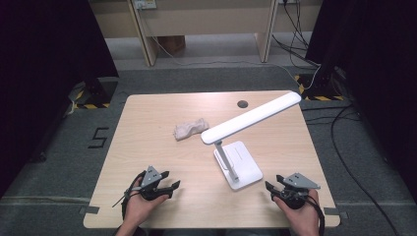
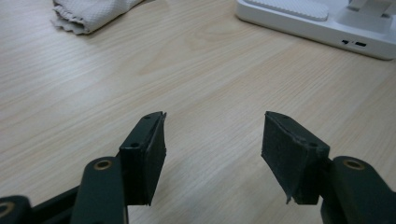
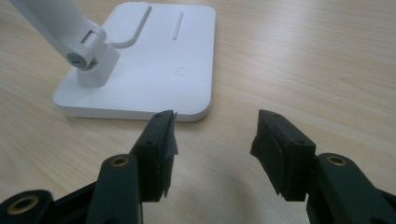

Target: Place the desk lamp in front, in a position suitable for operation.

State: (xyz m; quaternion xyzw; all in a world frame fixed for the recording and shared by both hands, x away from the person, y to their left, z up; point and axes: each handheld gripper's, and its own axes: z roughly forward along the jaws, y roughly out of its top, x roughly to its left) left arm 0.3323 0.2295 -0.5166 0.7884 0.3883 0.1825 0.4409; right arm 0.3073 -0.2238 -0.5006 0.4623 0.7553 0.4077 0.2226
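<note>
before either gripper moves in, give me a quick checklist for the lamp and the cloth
1. Left gripper open, nothing between its jaws: ok.
2. Right gripper open, nothing between its jaws: ok.
3. Lamp upright, base flat on the table: ok.
4. Cloth lies loose beyond the left gripper, apart from the lamp base: ok.
5. Bare table between the right gripper and the near edge of the base: ok.
6. Lamp head reaches out over the table toward the far right, above the path to the cloth from the right side: not ok for a reach from there.
</note>
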